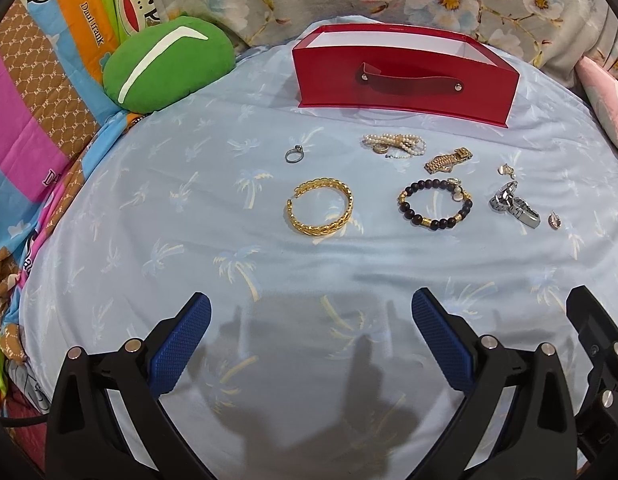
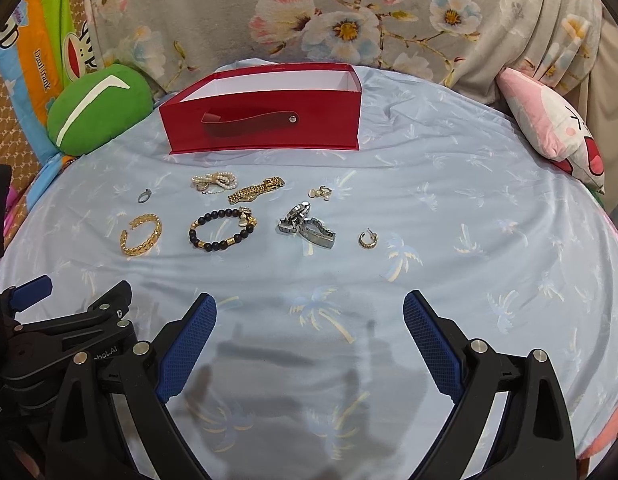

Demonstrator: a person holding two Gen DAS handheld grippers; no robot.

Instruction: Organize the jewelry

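Several jewelry pieces lie on the light blue sheet [image 1: 189,240] in front of an open red box [image 1: 405,84] [image 2: 265,120]: a silver ring [image 1: 295,154] [image 2: 144,195], a gold cuff bracelet [image 1: 320,211] [image 2: 141,234], a pearl strand [image 1: 395,144] [image 2: 215,181], a gold watch band [image 1: 448,160] [image 2: 256,190], a black bead bracelet [image 1: 435,205] [image 2: 223,229], a silver watch [image 1: 513,204] [image 2: 307,225] and small earrings [image 2: 367,239] [image 2: 321,192]. My left gripper [image 1: 311,308] and right gripper [image 2: 310,308] are open and empty, near the front, short of the jewelry.
A green cushion [image 1: 167,62] sits left of the box. A pink plush pillow [image 2: 549,128] lies at the right. Floral fabric [image 2: 349,12] hangs behind. A colourful blanket [image 1: 37,100] covers the left side.
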